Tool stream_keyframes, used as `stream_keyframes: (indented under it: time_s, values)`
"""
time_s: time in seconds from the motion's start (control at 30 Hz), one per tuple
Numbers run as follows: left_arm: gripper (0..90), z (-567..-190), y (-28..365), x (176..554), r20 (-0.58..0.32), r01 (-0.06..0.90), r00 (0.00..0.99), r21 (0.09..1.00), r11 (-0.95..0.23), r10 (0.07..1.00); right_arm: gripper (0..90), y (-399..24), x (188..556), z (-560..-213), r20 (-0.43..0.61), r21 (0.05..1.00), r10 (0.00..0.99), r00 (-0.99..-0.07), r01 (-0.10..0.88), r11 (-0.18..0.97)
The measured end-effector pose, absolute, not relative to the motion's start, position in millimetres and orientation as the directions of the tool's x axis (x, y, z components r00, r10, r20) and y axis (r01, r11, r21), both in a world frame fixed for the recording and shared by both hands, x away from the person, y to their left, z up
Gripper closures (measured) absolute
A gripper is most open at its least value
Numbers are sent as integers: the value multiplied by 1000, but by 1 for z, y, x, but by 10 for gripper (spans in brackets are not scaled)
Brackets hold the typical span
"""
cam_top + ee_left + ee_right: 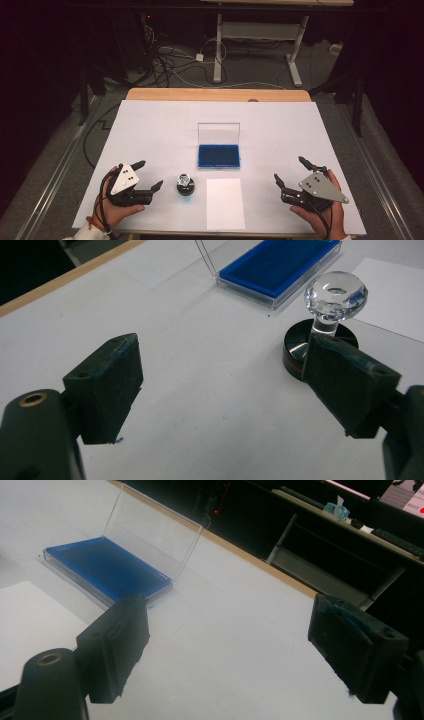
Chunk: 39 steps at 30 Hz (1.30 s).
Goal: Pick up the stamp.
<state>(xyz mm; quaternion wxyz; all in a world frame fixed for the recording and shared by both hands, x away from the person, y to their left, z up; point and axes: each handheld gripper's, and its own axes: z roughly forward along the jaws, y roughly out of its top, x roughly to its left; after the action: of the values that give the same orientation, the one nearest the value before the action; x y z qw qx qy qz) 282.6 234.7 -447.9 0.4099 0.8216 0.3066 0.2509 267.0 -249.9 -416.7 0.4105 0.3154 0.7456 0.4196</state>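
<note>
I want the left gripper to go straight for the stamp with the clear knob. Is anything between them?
Nothing visible. The left gripper rests open beside the stamp, with bare white table between. The blue ink pad and paper sheet lie off that path.

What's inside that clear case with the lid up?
The clear case has a blue pad covering its whole tray; nothing lies on it. The upright lid is see-through. Whatever sits beneath the pad is hidden.

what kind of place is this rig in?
Likely a lab or workshop data-collection station: a white-covered table laid out with a stamp, a blue ink pad and paper sheet, loose cables on the floor, and a height-adjustable desk frame behind.
</note>
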Motion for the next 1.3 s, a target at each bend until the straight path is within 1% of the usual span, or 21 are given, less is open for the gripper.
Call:
stream_keyframes:
  time_s: [0.2,0.37,0.4,0.47,0.53,0.77,0.93,1.2,1.3]
  values:
    - [167,-448,234,280,156,310,699,814,-491,699,173,-248,267,-417,-353,881,812,-464,127,456]
    - [199,-445,237,280,131,338,702,804,-489,700,176,-244,270,-419,-360,875,803,-475,126,467]
    - [211,-443,236,280,118,352,703,800,-487,701,176,-243,271,-420,-362,871,800,-479,131,473]
    - [253,-439,236,281,64,400,715,779,-483,696,177,-243,271,-421,-358,869,796,-488,137,475]
    - [242,-436,234,282,46,420,728,759,-497,685,189,-243,272,-422,-349,871,794,-498,139,470]
    - [224,-428,218,280,97,383,766,726,-572,636,181,-242,274,-424,-348,868,790,-505,146,475]
    - [224,-424,211,283,92,374,786,717,-589,611,182,-241,274,-425,-347,865,786,-512,149,479]
    - [238,-416,181,292,104,364,831,642,-675,546,182,-238,275,-428,-355,855,778,-518,156,495]
    - [239,-415,170,300,88,363,849,619,-696,521,182,-237,276,-429,-356,852,777,-520,162,498]
